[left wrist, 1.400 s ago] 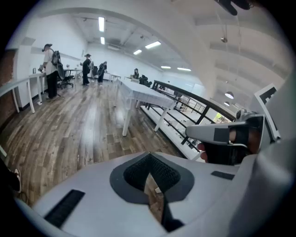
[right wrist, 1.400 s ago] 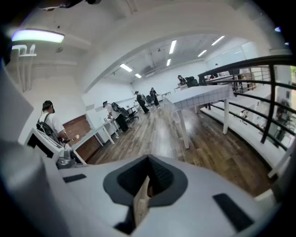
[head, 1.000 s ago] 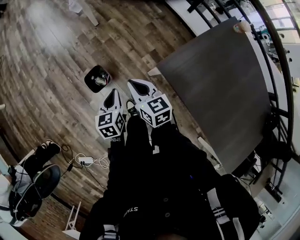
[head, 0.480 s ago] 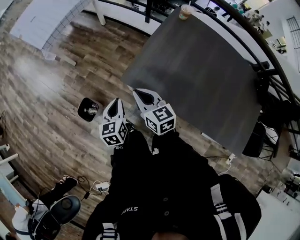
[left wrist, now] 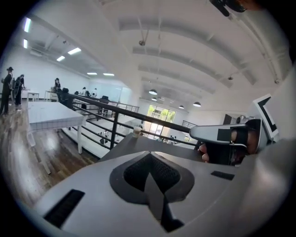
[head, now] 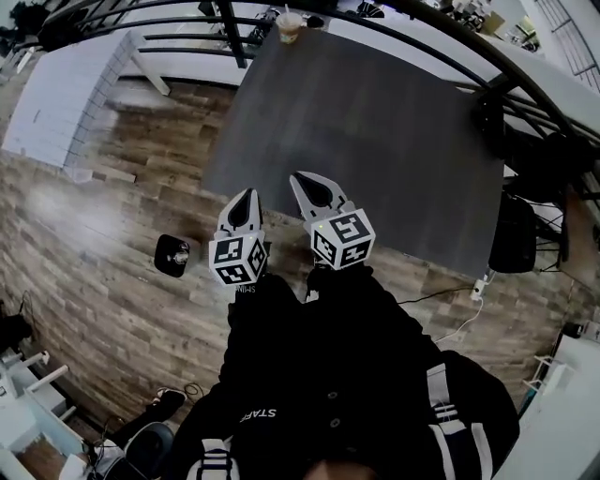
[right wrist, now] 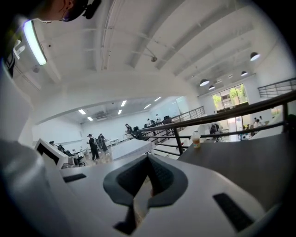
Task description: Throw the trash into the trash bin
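In the head view my left gripper (head: 246, 199) and right gripper (head: 307, 186) point at the table (head: 375, 141), probably for the cup (head: 289, 25) at its far edge, with the trash bin (head: 172, 255) on the floor (head: 94, 281) to my left and "STAF" legible on my jacket (head: 255, 413); the left gripper view shows jaws clenched on nothing, and the right gripper view shows the same.

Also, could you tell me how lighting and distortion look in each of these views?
Head view: fisheye bends the railing and table edges; a pale glare patch on the floor at left. Left gripper view: dark round vignette, bright ceiling lamps. Right gripper view: strip light blown out, windows overexposed.
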The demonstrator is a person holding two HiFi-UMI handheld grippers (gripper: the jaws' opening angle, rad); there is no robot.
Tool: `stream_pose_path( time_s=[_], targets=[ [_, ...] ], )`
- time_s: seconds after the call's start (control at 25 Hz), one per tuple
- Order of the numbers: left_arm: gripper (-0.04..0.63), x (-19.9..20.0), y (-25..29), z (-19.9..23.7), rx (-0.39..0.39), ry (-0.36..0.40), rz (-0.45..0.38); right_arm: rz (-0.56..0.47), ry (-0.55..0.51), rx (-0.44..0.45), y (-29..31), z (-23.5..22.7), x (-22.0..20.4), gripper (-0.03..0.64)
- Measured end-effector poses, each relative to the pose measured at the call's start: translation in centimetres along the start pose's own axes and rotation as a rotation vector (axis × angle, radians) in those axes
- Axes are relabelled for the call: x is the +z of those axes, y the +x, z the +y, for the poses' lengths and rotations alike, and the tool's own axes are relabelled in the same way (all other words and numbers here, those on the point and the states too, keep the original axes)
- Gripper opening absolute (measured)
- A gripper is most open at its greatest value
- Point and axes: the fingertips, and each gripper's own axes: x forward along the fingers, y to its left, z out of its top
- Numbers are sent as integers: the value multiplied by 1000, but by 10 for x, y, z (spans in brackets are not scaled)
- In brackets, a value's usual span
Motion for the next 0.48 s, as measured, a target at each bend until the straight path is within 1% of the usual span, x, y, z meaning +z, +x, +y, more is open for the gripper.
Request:
stream_pose_path(
  time_s=[0.2, 0.36, 0.48],
  targets=[
    [0, 25, 34, -64, -104, 72, -28, -85, -2, -134, -51, -65, 36, 14],
    [0, 36, 57, -114, -171, 111, -34, -126, 3, -229, -90, -112, 51, 14],
    [0, 44, 68, -151, -228, 137, -42, -146, 0, -294, -118, -138, 60, 14]
  ],
)
